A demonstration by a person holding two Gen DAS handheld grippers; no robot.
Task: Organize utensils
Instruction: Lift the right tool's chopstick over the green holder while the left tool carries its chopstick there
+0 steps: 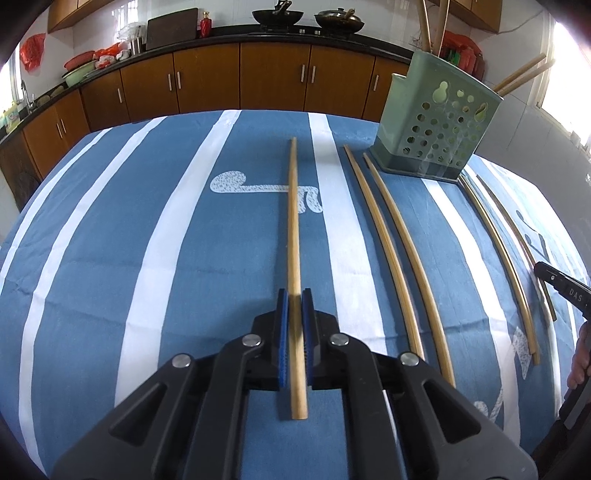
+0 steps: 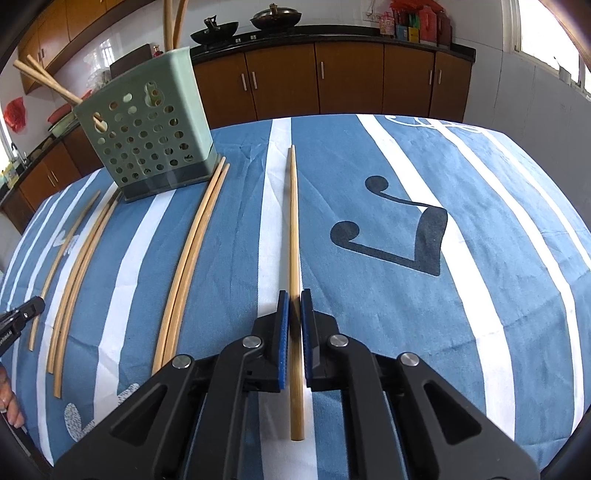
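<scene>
In the left wrist view, the left gripper [image 1: 295,295] is closed on 1 bamboo chopstick [image 1: 293,221], its blue pads [image 1: 282,325] pressed against the stick's sides. The stick runs away toward the far side over a blue cloth with white stripes [image 1: 147,258] that covers the table. To the right lie 2 more loose chopsticks [image 1: 391,251] side by side, then another pair [image 1: 498,251] nearer the right edge. A green perforated utensil holder [image 1: 432,122] stands at the far right of the cloth, with chopsticks sticking out of its top. Behind the table, brown wooden cabinets [image 1: 240,77] run under a dark counter that carries 2 woks [image 1: 277,16].

In the right wrist view, the right gripper [image 2: 294,295] likewise clamps a single chopstick [image 2: 293,229], which lies along a white stripe. The holder [image 2: 147,136] stands at the far left, a pair of chopsticks [image 2: 192,251] just beside its base. Further left lie 3 more sticks [image 2: 74,266]. Bright windows [image 2: 546,33] show at the far right.
</scene>
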